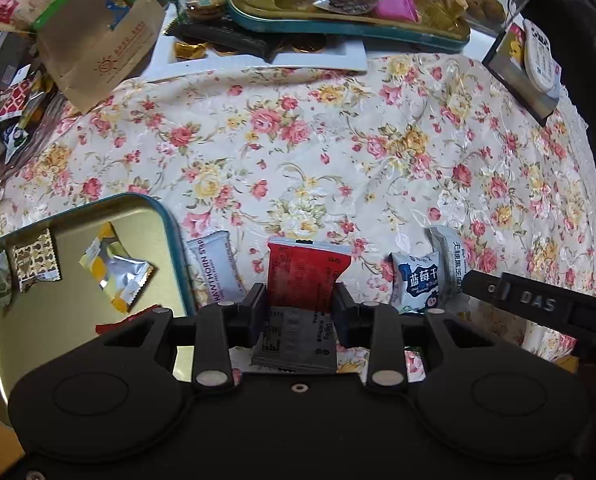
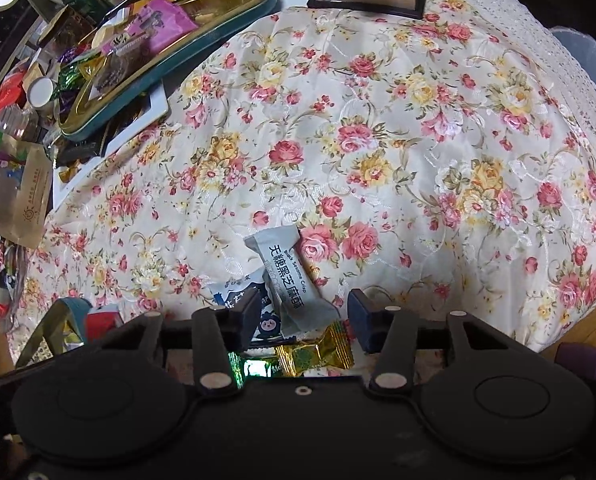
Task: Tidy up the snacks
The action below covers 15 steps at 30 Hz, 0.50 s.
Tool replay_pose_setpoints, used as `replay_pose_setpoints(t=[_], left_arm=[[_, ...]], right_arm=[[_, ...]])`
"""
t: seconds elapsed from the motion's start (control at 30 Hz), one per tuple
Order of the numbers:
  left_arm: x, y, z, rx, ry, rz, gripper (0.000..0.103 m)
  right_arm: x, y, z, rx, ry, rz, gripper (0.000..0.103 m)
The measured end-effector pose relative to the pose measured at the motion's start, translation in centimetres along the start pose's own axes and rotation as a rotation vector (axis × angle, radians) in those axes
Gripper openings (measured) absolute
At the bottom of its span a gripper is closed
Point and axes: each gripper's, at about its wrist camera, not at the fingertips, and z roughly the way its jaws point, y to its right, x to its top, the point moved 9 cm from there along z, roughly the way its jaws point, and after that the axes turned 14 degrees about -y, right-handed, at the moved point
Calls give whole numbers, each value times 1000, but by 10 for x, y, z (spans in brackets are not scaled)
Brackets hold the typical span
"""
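Left tool [image 1: 300, 306] clamped on red snack packet [image 1: 304, 276]; right tool [image 2: 304, 314] spread wide above grey sesame packet [image 2: 288, 276].

Floral tablecloth [image 2: 378, 152] with lace edge covers table; wooden floor [image 2: 578, 336] at lower right; soft, even light.

Glossy metal tin [image 1: 174, 240] — satiny, perhaps embroidered tablecloth [image 1: 338, 140]; foil packet [image 1: 118, 272].

Hawthorn strip [image 1: 217, 270] just right of tin [image 1: 174, 240], blueberry packet [image 1: 416, 280] beside sesame crisp [image 1: 450, 258]
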Motion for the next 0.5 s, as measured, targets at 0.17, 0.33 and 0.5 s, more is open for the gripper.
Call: replay_pose_setpoints(t=[0.17, 0.33, 0.5], left_arm=[[-4, -9, -8, -21, 11, -11, 43], [-7, -15, -11, -38, 13, -19, 43], [-8, -22, -16, -56, 18, -29, 43]], right_arm=[[3, -6, 13, -46, 18, -29, 46], [7, -10, 27, -100, 34, -51, 45], [12, -13, 42, -127, 26, -79, 33]])
